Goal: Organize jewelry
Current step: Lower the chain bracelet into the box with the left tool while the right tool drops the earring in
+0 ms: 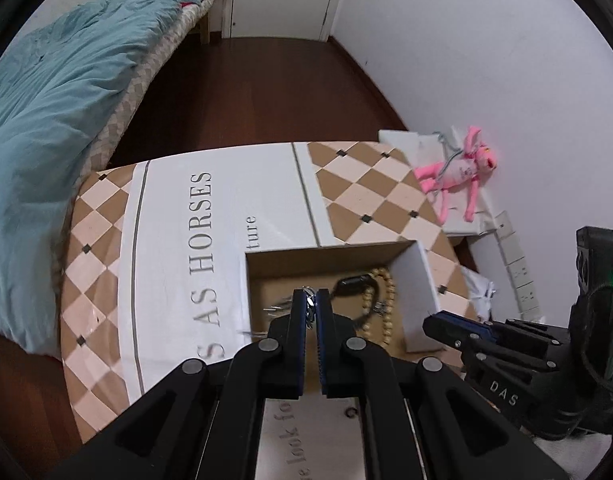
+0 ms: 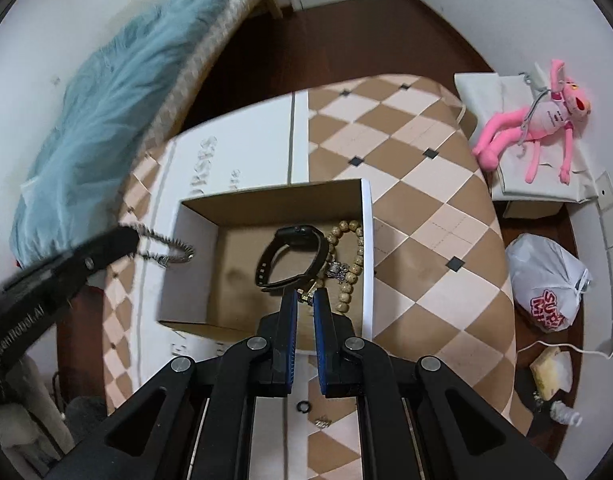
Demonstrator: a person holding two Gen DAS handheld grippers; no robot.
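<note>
An open cardboard box (image 2: 368, 240) stands on the patterned table; it also shows in the left wrist view (image 1: 420, 292). Inside lie a black smartwatch (image 2: 294, 256) and a wooden bead bracelet (image 2: 352, 256), both also in the left wrist view: watch (image 1: 352, 284), beads (image 1: 386, 308). My left gripper (image 1: 312, 300) is shut on a silver chain bracelet (image 2: 166, 250) and holds it over the box's left wall. My right gripper (image 2: 305, 298) hovers over the box's near edge, jaws slightly apart and empty. A small black ring (image 2: 303, 407) and a small gold piece (image 2: 322, 423) lie on the table below it.
A bed with a blue quilt (image 1: 66, 92) borders the table's left. A pink plush toy (image 2: 538, 120) lies on a white box at the right. A white plastic bag (image 2: 546, 280) and a power strip (image 1: 518, 264) sit on the floor by the wall.
</note>
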